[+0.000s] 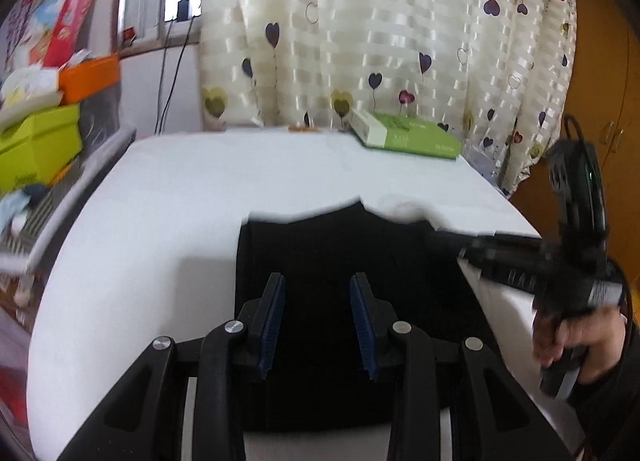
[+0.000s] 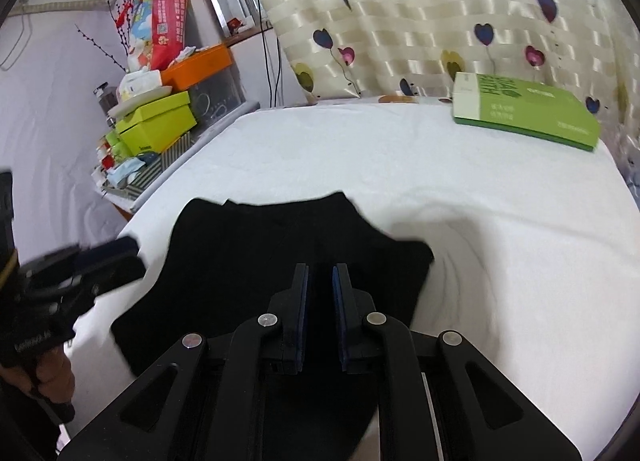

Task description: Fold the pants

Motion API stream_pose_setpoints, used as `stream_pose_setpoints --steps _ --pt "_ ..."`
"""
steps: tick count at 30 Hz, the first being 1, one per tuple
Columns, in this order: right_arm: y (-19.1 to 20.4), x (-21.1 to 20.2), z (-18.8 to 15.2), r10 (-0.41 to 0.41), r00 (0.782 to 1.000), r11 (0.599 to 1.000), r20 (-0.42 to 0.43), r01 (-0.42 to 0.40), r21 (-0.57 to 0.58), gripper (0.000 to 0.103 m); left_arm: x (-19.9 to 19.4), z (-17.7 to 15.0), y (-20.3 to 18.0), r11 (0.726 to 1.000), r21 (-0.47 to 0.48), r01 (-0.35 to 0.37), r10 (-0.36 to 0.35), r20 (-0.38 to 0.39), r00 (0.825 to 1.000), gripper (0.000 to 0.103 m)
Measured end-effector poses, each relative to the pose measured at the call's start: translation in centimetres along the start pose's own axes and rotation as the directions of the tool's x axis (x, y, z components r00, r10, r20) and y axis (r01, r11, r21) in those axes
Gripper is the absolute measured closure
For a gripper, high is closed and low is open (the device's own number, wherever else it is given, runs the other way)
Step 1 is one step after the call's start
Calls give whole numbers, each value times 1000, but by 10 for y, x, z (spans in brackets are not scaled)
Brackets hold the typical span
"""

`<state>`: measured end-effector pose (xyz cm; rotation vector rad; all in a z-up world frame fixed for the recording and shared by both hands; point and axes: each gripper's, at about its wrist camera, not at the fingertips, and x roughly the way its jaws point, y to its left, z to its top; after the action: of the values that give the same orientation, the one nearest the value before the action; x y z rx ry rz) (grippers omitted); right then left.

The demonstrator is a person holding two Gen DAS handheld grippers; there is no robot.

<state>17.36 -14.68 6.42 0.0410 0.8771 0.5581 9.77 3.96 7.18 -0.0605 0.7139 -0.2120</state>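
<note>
The black pants are lying folded on the near part of the white bed. Both grippers, left and right, are being held open just above them, gripping nothing.

Black pants lie folded into a compact, roughly rectangular bundle on the white-covered bench, occupying the lower centre of both frames, the far edge uneven and slightly peaked at its middle.
</note>
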Motion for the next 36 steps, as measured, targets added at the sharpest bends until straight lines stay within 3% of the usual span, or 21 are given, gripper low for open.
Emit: stream_pose_setpoints --steps 3,6,9,13,17,21,26,32,36 --pt "-4 23 8 -5 999 1000 -43 5 -20 91 32 19 1 1000 12 -11 12 -37 999 67" --pt "-17 37 8 -72 995 997 -71 71 -18 94 61 21 8 999 20 -51 52 -91 994 67" --pt "-37 37 5 -21 999 998 -48 24 60 97 76 12 19 999 -1 -41 40 -135 990 66" --pt "-41 32 6 0 998 996 -55 5 87 99 75 6 25 1000 -17 -12 10 -124 992 64" --pt "-18 -2 0 -24 1000 999 -16 24 22 95 56 6 25 999 -12 -52 50 -103 993 65" --pt "13 -45 -34 4 1000 998 9 -4 -66 91 13 -7 21 1000 -16 -22 22 -45 999 65" --pt "42 -60 -72 2 1000 990 -26 -6 -141 91 -28 -38 -2 999 27 27 -27 1 1000 65" --pt "50 -48 -93 -49 997 982 -54 38 -187 88 -16 -64 -10 999 34 3 -1 -59 998 65" --pt "53 -46 -94 -67 996 978 -53 55 -200 88 -13 -69 -16 997 77 -21 24 -40 999 65"
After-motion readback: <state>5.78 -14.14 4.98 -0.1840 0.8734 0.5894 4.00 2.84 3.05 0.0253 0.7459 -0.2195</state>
